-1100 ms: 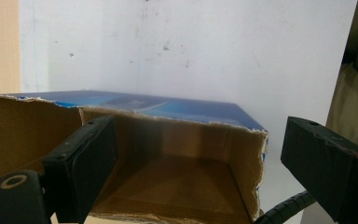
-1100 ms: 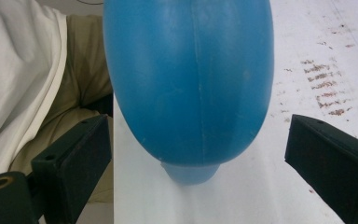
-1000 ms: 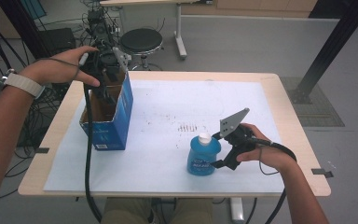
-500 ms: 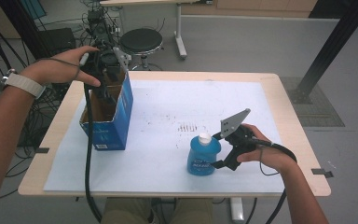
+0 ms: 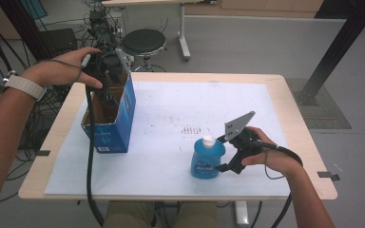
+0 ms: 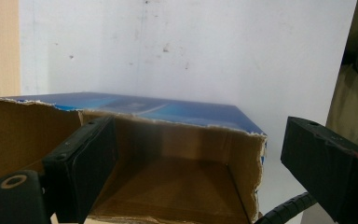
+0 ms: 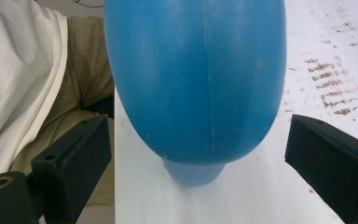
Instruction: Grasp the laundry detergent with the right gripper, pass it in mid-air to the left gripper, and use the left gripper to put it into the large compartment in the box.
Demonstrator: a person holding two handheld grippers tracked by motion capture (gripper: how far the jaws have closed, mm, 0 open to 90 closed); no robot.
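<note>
Left side of the counter (image 5: 285, 95): the left hand (image 5: 59, 71) holds the left gripper (image 5: 105, 64) over the open top of a blue cardboard box (image 5: 121, 118), which stands upright near the counter's left edge on the white sheet (image 5: 171, 109). In the left gripper view, the jaws stand wide apart with nothing between them; one jaw hangs inside the box's brown interior (image 6: 168, 177), the other outside its torn rim. Box interior as far as visible shows bare cardboard. The gripper's black cable (image 5: 90, 156) trails down past the box's front and off the near counter edge.

Middle: the sheet carries a patch of small dark marks (image 5: 192, 129), between box and bottle.

Right side: a blue bottle (image 5: 208, 159) with a white cap (image 5: 209, 140) stands upright on the sheet near the front edge, well apart from the box. The right gripper (image 5: 223, 154) in the right hand (image 5: 266, 152) is just beside the bottle on its right side, grey plate (image 5: 237, 124) tilted upward. In the right gripper view, the jaws are spread wide, one to each side of the bottle's blue body (image 7: 196, 79), with clear gaps on both sides; they do not touch it. Bottle appears inverted in that view, neck toward the bottom of the frame.
</note>
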